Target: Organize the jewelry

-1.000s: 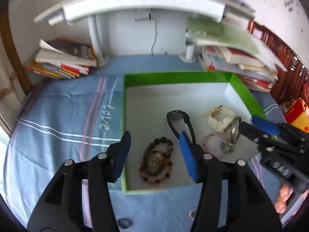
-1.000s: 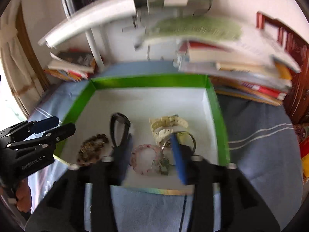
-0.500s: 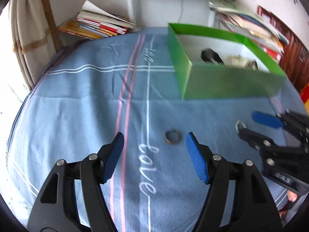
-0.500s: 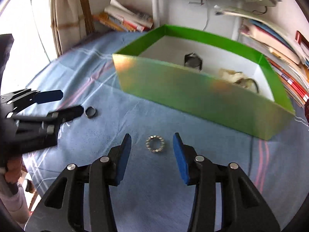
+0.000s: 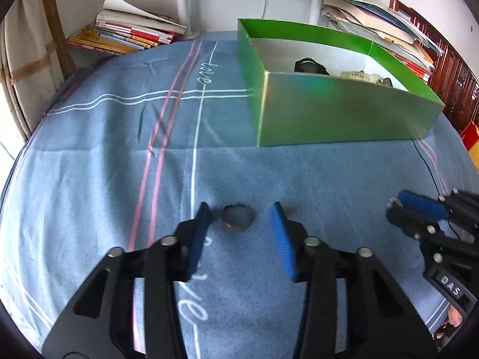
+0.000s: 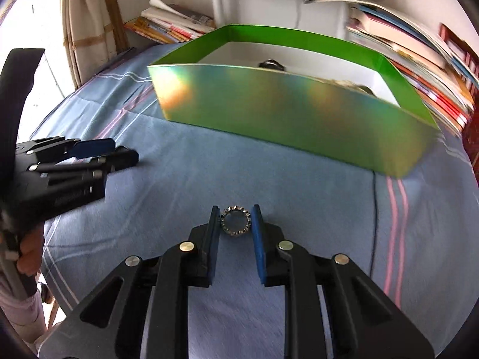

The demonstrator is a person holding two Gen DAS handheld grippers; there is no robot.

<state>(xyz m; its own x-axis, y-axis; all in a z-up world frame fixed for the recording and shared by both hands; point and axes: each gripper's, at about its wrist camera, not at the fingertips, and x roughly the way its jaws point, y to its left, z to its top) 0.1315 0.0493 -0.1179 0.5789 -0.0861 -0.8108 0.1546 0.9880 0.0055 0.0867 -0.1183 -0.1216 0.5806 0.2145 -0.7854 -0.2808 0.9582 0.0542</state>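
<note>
A blue cloth (image 5: 269, 179) crossed by pink and white stripes, with the word "love" stitched in white, spreads beneath and ahead of the fingers. Far ahead and to the left of them, a stack of books (image 5: 128, 34) lies against the wall, an open one on top. A white post (image 5: 184, 3) rises beyond the cloth, ahead of the fingers. Ahead and to the right, a heap of books and papers (image 5: 380, 27) leans beside dark red wooden furniture (image 5: 455, 74). A thin dark cord (image 6: 373, 224) runs across the cloth just right of the fingers, and a pale curtain (image 6: 86, 18) hangs far ahead to the left.
</note>
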